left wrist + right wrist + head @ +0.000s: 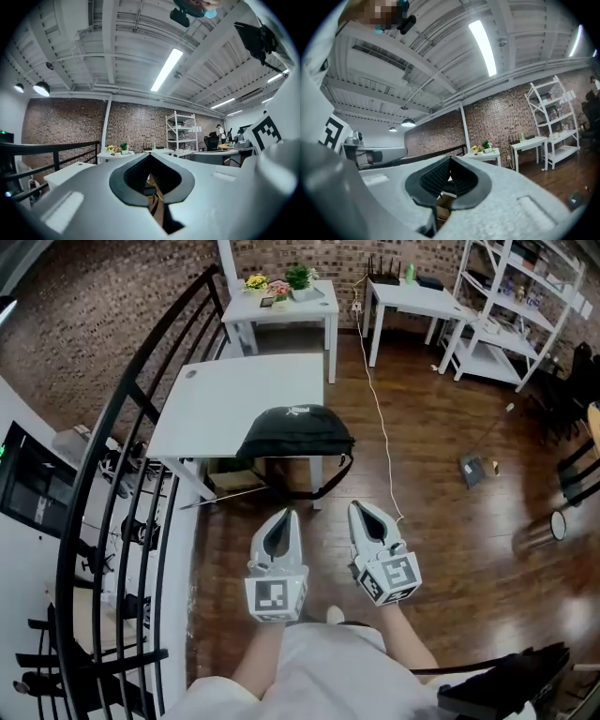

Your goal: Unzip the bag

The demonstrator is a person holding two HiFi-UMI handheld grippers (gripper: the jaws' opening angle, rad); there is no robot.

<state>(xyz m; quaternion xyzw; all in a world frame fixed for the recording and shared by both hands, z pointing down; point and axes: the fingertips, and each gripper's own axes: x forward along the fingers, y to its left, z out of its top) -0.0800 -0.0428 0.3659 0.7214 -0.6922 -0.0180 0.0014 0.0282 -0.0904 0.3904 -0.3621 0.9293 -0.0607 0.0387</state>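
Note:
A black bag lies on the near edge of a white table, its strap hanging below the tabletop. My left gripper and right gripper hover side by side over the floor, short of the table and apart from the bag. Both are shut with nothing between their jaws. In the left gripper view the left gripper points level toward the room. In the right gripper view the right gripper does the same. The bag barely shows through the gaps.
A black metal railing runs along the left. A second white table with plants, a third table and white shelving stand at the back. A white cable trails across the wooden floor. A box sits under the table.

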